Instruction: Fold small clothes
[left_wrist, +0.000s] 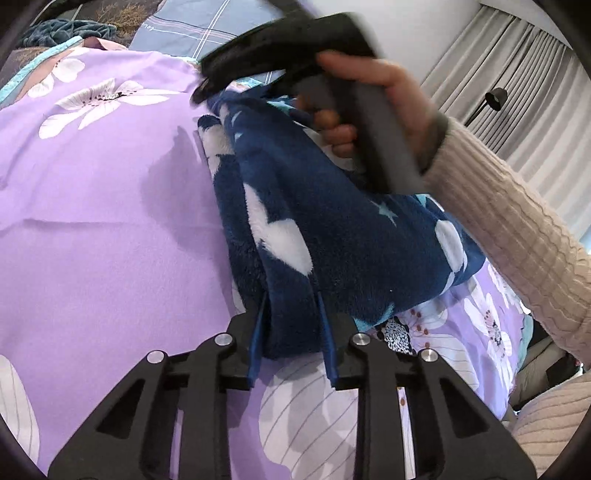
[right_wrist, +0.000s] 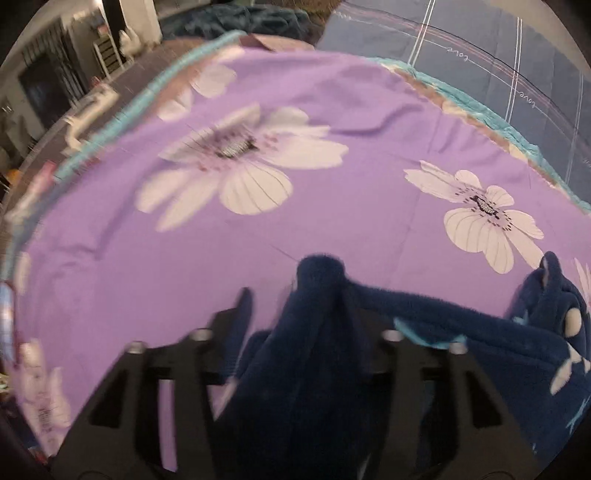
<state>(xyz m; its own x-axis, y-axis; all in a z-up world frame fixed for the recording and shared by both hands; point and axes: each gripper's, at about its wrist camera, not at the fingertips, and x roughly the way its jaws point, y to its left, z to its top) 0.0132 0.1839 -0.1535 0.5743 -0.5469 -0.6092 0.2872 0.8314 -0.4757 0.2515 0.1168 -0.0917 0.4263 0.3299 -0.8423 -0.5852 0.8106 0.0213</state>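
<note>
A navy fleece garment (left_wrist: 332, 229) with white and light-blue star shapes lies bunched on a purple flowered bedsheet (left_wrist: 92, 221). My left gripper (left_wrist: 292, 332) is at its near end, both blue fingers pressed against a thick fold of fleece. My right gripper (left_wrist: 207, 86), held by a hand (left_wrist: 388, 92), reaches the garment's far end. In the right wrist view the garment (right_wrist: 317, 350) drapes over the right gripper (right_wrist: 299, 299) and hides its right finger. The left finger (right_wrist: 240, 306) stands apart from the cloth, with sheet showing in the gap.
The purple sheet (right_wrist: 332, 206) spreads wide to the left and beyond the garment. A blue plaid quilt (right_wrist: 480, 55) and a dark teal blanket (left_wrist: 66, 29) lie at the bed's far side. A beige ribbed sleeve (left_wrist: 517, 240) crosses at right, before grey curtains (left_wrist: 517, 92).
</note>
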